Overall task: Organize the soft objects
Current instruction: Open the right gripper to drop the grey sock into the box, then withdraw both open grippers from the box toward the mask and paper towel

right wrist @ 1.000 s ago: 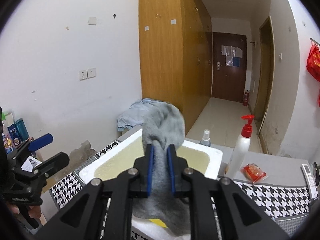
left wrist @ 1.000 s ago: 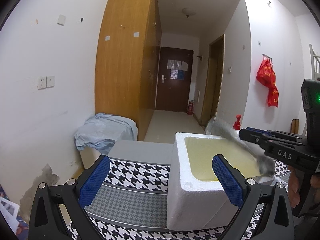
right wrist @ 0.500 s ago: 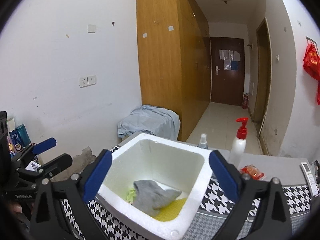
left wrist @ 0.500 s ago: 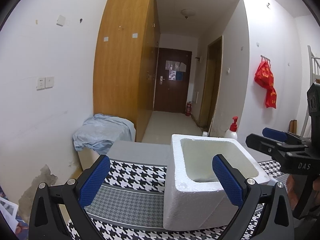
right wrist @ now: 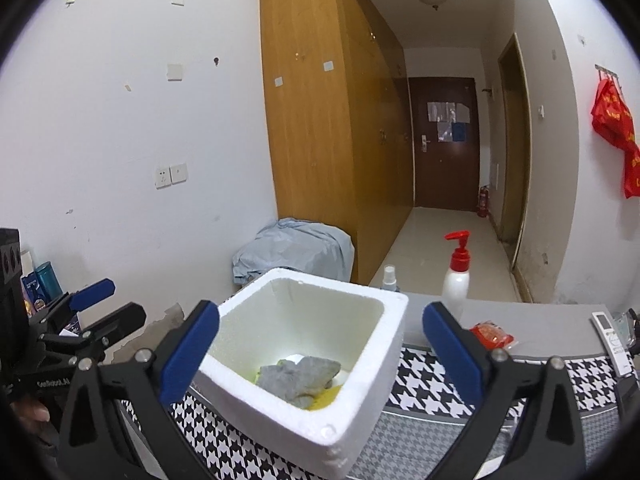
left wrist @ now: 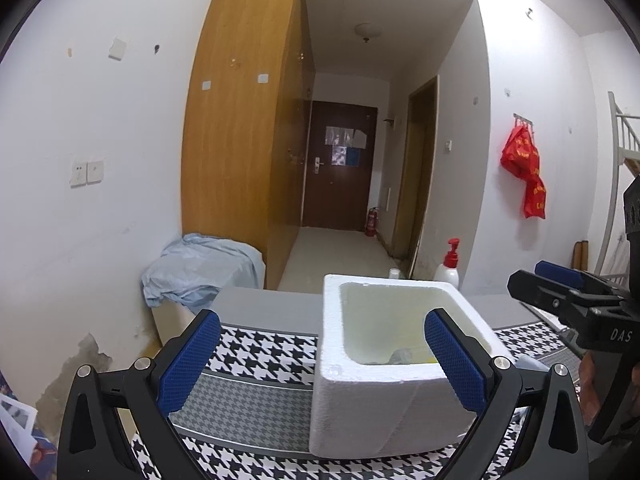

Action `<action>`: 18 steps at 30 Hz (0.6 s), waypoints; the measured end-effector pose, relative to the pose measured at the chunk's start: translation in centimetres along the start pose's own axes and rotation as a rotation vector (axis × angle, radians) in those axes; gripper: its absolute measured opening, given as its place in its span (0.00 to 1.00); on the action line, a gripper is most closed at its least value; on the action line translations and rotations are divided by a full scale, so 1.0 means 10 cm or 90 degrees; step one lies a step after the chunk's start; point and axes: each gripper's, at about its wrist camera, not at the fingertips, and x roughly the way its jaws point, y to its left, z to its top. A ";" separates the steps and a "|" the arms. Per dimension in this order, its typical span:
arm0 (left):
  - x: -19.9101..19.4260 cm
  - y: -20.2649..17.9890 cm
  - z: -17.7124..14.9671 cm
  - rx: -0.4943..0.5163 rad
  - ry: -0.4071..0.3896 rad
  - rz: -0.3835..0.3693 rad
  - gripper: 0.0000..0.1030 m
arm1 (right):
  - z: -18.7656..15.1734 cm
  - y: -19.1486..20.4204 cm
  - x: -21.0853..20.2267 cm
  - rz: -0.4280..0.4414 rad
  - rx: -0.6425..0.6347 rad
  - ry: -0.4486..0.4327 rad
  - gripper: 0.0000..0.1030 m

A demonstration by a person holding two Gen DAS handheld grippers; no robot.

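A white foam box stands on the houndstooth-patterned table. A grey cloth lies inside it on top of yellow and green soft things. My right gripper is open and empty, above and in front of the box. My left gripper is open and empty, with the box near its right finger. The right gripper also shows at the right edge of the left wrist view; the left gripper shows at the left of the right wrist view.
A pump bottle with a red top, a small spray bottle, a red packet and a remote stand behind the box. A blue-covered bundle sits by the wooden wardrobe.
My right gripper opened and dropped the grey cloth into the foam box, then drew back and up. My left gripper stayed open and rose slightly.
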 end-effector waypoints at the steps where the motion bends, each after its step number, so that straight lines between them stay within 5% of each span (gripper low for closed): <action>1: -0.02 -0.04 0.00 0.005 -0.002 -0.003 0.99 | -0.01 0.00 -0.03 0.000 -0.003 -0.001 1.00; 18: -0.32 -0.46 0.04 0.047 -0.030 -0.028 0.99 | -0.13 -0.12 -0.50 -0.004 -0.012 -0.032 1.00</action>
